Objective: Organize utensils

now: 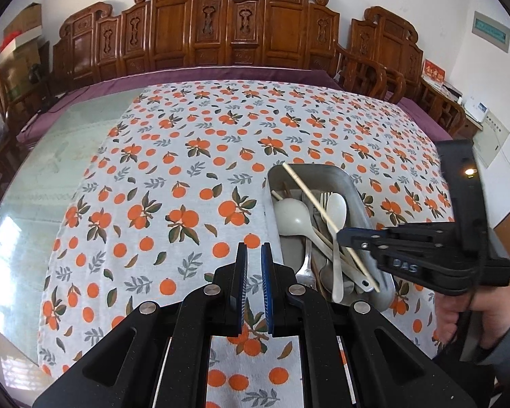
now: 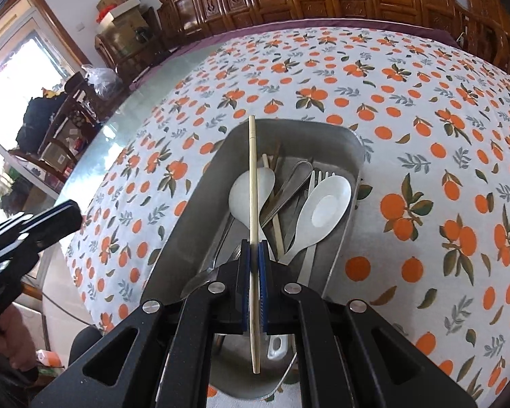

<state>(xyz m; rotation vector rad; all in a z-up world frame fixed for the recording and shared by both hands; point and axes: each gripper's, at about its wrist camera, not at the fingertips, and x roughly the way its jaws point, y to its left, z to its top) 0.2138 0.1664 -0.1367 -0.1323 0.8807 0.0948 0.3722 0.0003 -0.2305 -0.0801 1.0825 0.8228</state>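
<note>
Right gripper [image 2: 254, 265], yours, is clamped on one chopstick [image 2: 252, 183], which runs lengthwise between the blue pads [image 2: 262, 272]: its long end points forward over the tray [image 2: 200, 183], its short end sticks back toward the camera. The hold sits well toward the rear of the stick, so most of its length hangs out front; judged from this, a quick swing could let it pivot or slide in the pads, since a smooth round stick gives little purchase. The left view shows the stick slanting across the tray above the other utensils, and whether its low end touches any of them cannot be told. Beneath it the tray holds two white spoons, one [image 2: 246, 197] directly under the stick and one [image 2: 323, 210] to the right, with a fork [image 2: 318, 178], a metal spoon [image 2: 294, 183], and more chopsticks [image 2: 272, 159] in a loose heap. A dip of the front end could catch that heap and drag pieces along. Left gripper [image 1: 254, 282] hangs over the cloth [image 1: 153, 204] just beside the tray, holding nothing, its pads a narrow gap apart. Sorting appears barely begun: nearly everything lies in the tray, and no utensil is seen out on the cloth.
</note>
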